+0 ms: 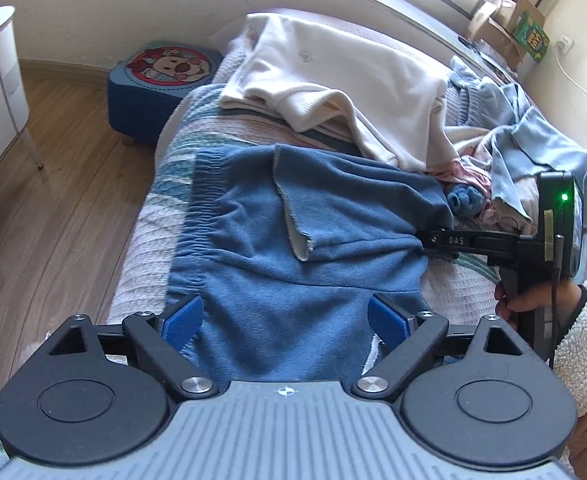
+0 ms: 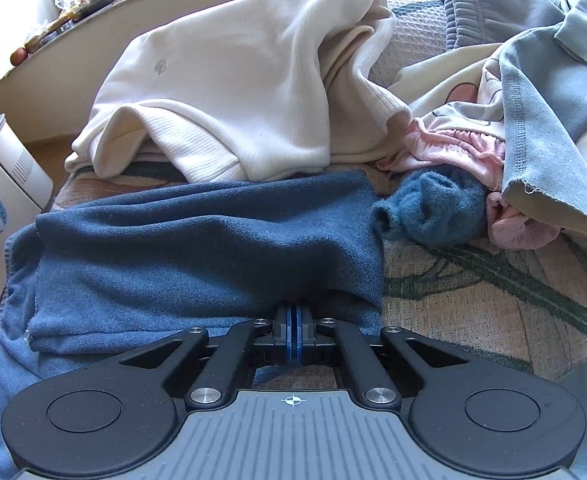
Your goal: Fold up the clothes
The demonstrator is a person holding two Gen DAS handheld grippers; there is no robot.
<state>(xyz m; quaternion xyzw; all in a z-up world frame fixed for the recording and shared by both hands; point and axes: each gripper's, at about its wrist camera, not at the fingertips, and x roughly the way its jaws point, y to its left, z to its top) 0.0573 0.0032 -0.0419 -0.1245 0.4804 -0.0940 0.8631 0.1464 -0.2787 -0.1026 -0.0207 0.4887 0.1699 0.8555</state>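
Nearest my left lens, the left gripper [image 1: 285, 318] stands wide, its blue pads [image 1: 183, 316] spread over the blue trousers [image 1: 277, 248] with nothing pinched between them; whether the pads brush the cloth I cannot tell, since the housing blocks the near hem. These trousers lie flat on the bed [image 1: 141, 216], one leg folded across the waist end. My right gripper [image 1: 433, 240] comes in from the right, its jaws pressed together on the edge of that folded layer. From the right wrist, the right gripper [image 2: 293, 334] shows only a thin blue seam between its pads, and the trousers [image 2: 197, 248] bunch just over the tips, hiding the bite itself. Beyond lie a cream sweater [image 2: 229, 92], a balled blue sock [image 2: 437, 212] and a pink garment [image 2: 457, 148] half buried under pale blue clothes [image 2: 545, 92], whose shapes I cannot make out. A hand [image 1: 533, 300] in a fleecy sleeve [image 1: 585, 344] is cut off by the frame.
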